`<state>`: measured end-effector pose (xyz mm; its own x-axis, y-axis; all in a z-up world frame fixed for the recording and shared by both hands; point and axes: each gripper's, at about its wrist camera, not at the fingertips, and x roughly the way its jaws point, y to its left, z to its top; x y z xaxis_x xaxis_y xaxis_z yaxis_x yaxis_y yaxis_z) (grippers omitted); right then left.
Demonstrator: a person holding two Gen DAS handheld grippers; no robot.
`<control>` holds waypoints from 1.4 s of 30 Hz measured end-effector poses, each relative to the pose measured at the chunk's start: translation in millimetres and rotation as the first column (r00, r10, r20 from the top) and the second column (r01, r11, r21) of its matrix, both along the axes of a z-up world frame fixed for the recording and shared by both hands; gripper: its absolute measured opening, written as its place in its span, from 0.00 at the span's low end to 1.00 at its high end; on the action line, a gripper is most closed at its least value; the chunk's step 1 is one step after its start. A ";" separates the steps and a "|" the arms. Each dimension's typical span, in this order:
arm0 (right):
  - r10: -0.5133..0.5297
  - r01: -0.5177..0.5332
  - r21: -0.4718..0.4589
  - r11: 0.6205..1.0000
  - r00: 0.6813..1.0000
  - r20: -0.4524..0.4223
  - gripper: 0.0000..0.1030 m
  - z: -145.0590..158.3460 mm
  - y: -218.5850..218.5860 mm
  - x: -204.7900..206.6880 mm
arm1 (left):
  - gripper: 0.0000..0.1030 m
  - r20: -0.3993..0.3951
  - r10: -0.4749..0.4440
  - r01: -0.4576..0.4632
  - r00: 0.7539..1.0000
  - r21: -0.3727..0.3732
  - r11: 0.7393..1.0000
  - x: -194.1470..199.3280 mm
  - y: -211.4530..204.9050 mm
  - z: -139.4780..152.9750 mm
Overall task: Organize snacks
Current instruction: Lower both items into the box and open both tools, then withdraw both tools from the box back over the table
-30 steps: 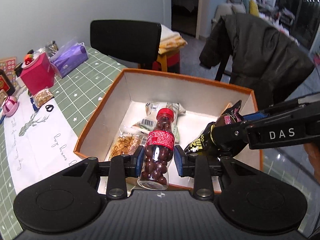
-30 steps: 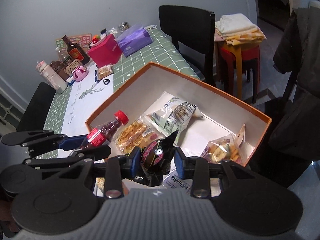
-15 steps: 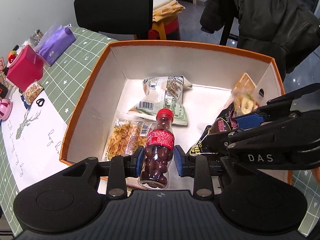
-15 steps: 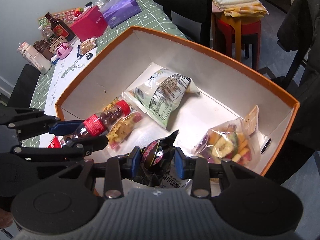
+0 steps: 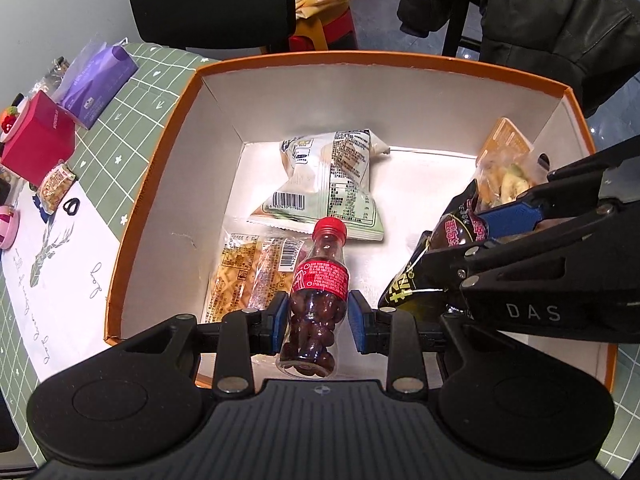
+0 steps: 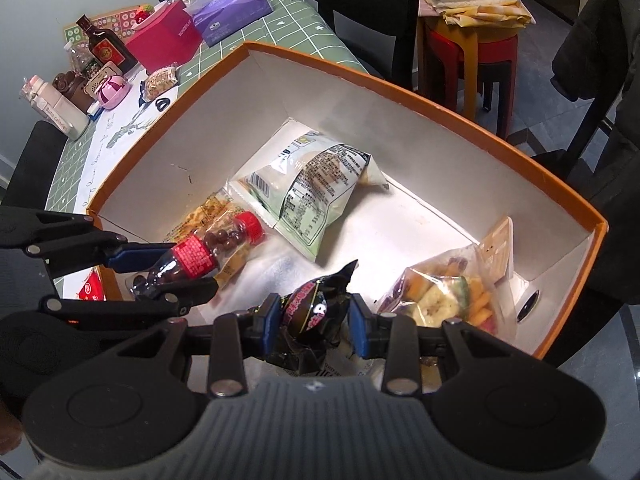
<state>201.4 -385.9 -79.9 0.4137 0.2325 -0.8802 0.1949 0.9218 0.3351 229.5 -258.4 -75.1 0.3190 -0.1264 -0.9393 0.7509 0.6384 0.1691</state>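
While each claw is clenched, the left claw (image 5: 317, 317) grips a red-capped bottle (image 5: 318, 292), the right claw (image 6: 314, 325) a black packet (image 6: 316, 312).

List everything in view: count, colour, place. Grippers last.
box: 1, orange outside, white inside, on the table
green-white snack bag: 1, box middle
waffle pack: 1, yellow, box floor, under the held bottle
mixed dried-fruit bag: 1, clear, box right end
mini bottle: 1, red cap and label, dark round candies, held over the box
black snack packet: 1, pink print, held over the box
pink box: 1, on the table
purple tissue pack: 1, beside pink box
dark glass bottle: 1, far table end
chair: 1, black, behind table
stool: 1, red-yellow, folded cloths on top
left gripper: shut on mini bottle
right gripper: shut on black snack packet
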 end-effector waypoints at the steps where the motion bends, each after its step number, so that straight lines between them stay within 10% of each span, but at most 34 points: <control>1: 0.001 -0.001 -0.001 1.000 1.000 -0.002 0.34 -0.8 -0.6 1.4 | 0.35 -0.002 0.000 0.000 1.000 0.003 1.000 0.7 -0.7 -1.3; 21: -0.029 0.031 0.035 0.999 0.999 -0.041 0.32 -15.9 -5.4 14.3 | 0.39 -0.009 -0.008 0.009 1.000 0.033 0.999 1.1 -12.9 -11.7; 42: -0.080 0.081 -0.008 0.997 0.990 0.119 0.34 43.8 -42.8 -10.6 | 0.49 0.051 0.083 -0.076 0.995 -0.117 0.990 -3.4 24.4 40.4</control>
<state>190.8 -428.7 -36.0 0.5321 0.1830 -0.8267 0.2284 0.9092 0.3482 226.1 -234.0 -34.7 0.3834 -0.2045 -0.9007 0.6885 0.7133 0.1311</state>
